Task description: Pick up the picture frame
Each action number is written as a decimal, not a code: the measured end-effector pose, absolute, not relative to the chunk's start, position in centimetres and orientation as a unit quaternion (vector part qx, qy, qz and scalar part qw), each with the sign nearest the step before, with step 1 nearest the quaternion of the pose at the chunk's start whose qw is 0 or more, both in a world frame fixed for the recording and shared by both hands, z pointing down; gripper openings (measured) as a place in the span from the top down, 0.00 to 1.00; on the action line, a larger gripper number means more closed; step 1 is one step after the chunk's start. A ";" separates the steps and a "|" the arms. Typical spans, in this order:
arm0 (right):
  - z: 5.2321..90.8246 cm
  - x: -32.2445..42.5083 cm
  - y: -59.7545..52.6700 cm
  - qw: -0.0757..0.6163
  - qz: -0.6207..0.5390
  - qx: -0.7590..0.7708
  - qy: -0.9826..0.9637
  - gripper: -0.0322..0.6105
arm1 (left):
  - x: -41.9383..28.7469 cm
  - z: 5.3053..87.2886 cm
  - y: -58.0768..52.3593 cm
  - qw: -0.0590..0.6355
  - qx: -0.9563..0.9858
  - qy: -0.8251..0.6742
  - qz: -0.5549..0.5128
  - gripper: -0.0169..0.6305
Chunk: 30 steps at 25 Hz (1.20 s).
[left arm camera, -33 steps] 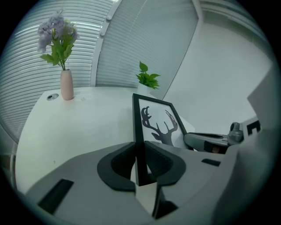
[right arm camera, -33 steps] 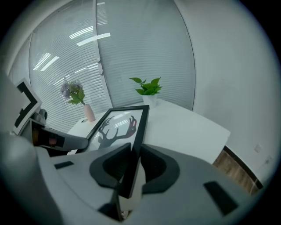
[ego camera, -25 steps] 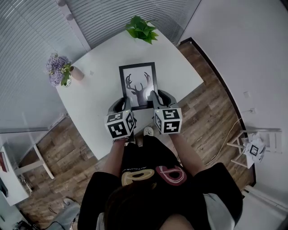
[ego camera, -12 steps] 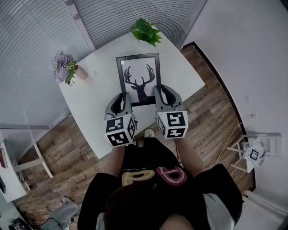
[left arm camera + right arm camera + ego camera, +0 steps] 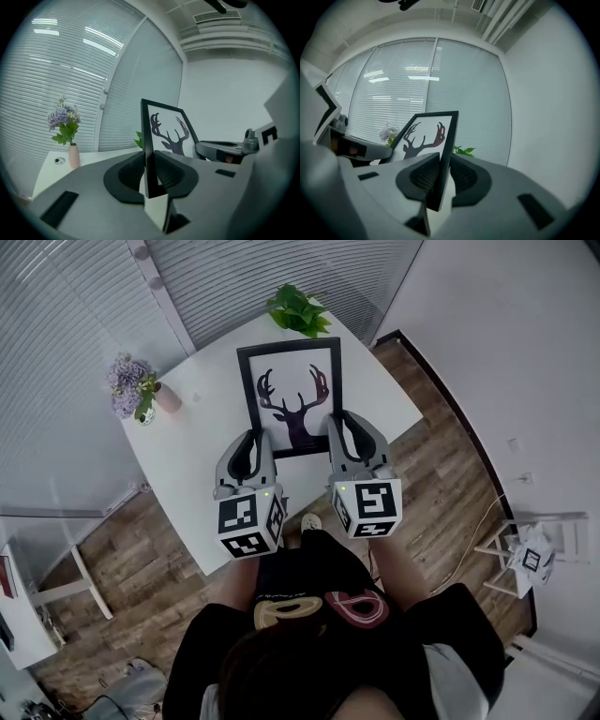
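Observation:
The picture frame [image 5: 291, 395], black-edged with a deer-head print, hangs in the air above the white table [image 5: 187, 460], tilted up at its far end. My left gripper [image 5: 257, 448] is shut on its near left corner and my right gripper [image 5: 336, 432] on its near right corner. In the left gripper view the frame's black edge [image 5: 149, 159] stands clamped between the two dark jaws. The right gripper view shows the same on the other side, the frame edge [image 5: 440, 173] pinched between the jaws with the print [image 5: 424, 133] rising beyond.
A small vase of purple flowers [image 5: 131, 390] stands at the table's left end and a green plant [image 5: 300, 307] at its far end. Window blinds run behind the table. Wooden floor lies to the right, with a white stool [image 5: 525, 549].
Both grippers have risen together with the frame, which has left the tabletop and now appears larger and nearer the camera, its far end tipping upward.

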State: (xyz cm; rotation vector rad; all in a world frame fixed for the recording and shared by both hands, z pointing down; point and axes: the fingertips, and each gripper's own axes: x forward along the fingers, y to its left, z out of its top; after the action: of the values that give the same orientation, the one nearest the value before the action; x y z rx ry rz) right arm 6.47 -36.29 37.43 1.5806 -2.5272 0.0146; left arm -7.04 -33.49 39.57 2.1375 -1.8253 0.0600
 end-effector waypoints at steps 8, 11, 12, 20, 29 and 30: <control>36.2 6.0 -35.8 0.072 -0.014 0.529 -0.846 0.83 | -7.5 38.4 -33.0 0.149 0.750 -0.644 0.015 0.85; 36.1 6.0 -35.7 0.070 -0.016 0.529 -0.846 0.83 | -7.5 38.1 -32.9 0.143 0.750 -0.646 0.015 0.85; 36.0 6.0 -35.6 0.069 -0.016 0.529 -0.845 0.83 | -7.5 38.0 -32.9 0.142 0.750 -0.646 0.015 0.85; 35.8 5.9 -35.5 0.065 -0.022 0.530 -0.845 0.83 | -7.6 37.8 -32.8 0.138 0.752 -0.644 0.018 0.85; 35.7 6.0 -35.2 0.062 -0.028 0.538 -0.840 0.83 | -7.5 37.7 -32.8 0.133 0.760 -0.636 0.021 0.85; 35.6 6.1 -35.1 0.061 -0.029 0.539 -0.840 0.83 | -7.4 37.7 -32.7 0.132 0.760 -0.635 0.021 0.85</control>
State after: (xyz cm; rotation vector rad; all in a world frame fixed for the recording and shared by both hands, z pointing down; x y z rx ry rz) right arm 6.10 -35.11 35.64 1.6288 -2.5403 -0.0881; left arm -7.42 -32.73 37.70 2.2070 -1.8440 0.0621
